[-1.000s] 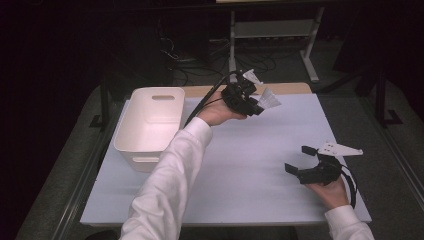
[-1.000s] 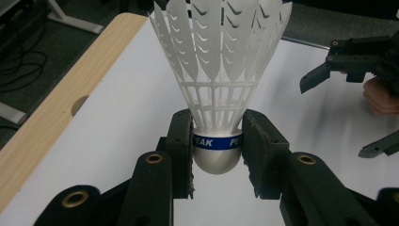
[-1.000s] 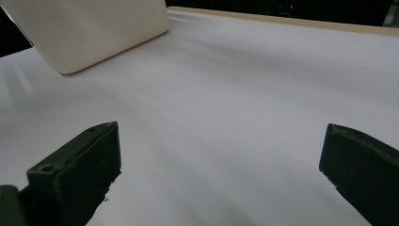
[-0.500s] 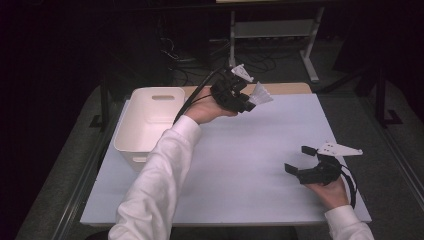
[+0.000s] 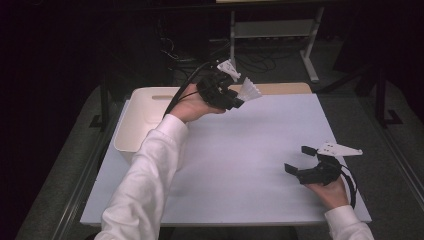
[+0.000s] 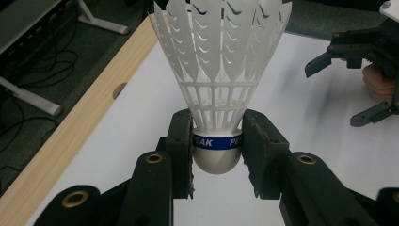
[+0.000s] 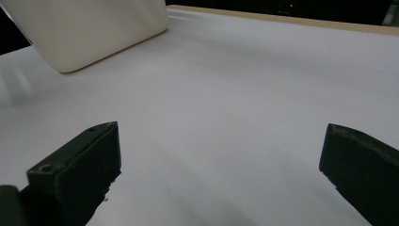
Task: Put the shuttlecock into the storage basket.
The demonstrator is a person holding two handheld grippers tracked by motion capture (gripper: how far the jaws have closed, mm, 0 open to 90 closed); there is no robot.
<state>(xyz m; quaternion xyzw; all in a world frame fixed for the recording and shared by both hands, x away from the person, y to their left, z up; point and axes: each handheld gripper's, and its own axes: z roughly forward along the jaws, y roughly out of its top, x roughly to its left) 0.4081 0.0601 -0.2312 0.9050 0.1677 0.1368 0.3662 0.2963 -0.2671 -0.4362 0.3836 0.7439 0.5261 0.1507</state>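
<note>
A white plastic shuttlecock (image 6: 219, 70) with a blue band on its cork base is clamped between the jaws of my left gripper (image 6: 217, 150). In the high view the left gripper (image 5: 234, 97) is raised above the table's far side, just right of the bin, with the shuttlecock (image 5: 248, 90) skirt pointing right. My right gripper (image 5: 301, 161) rests low near the table's front right, jaws wide apart with nothing between them. It also appears in the left gripper view as the right gripper (image 6: 339, 84). Bare white table (image 7: 226, 108) lies ahead of the right gripper (image 7: 219, 174).
A cream rectangular bin (image 5: 142, 117) stands at the table's far left; its corner is the cream bin (image 7: 89, 28) in the right gripper view. A wooden strip (image 5: 280, 88) edges the table's far side. Cables and a metal stand (image 5: 270, 30) lie on the floor beyond.
My left gripper, with the shuttlecock, has lifted a little and drifted left toward the bin. The right gripper has stayed still.
</note>
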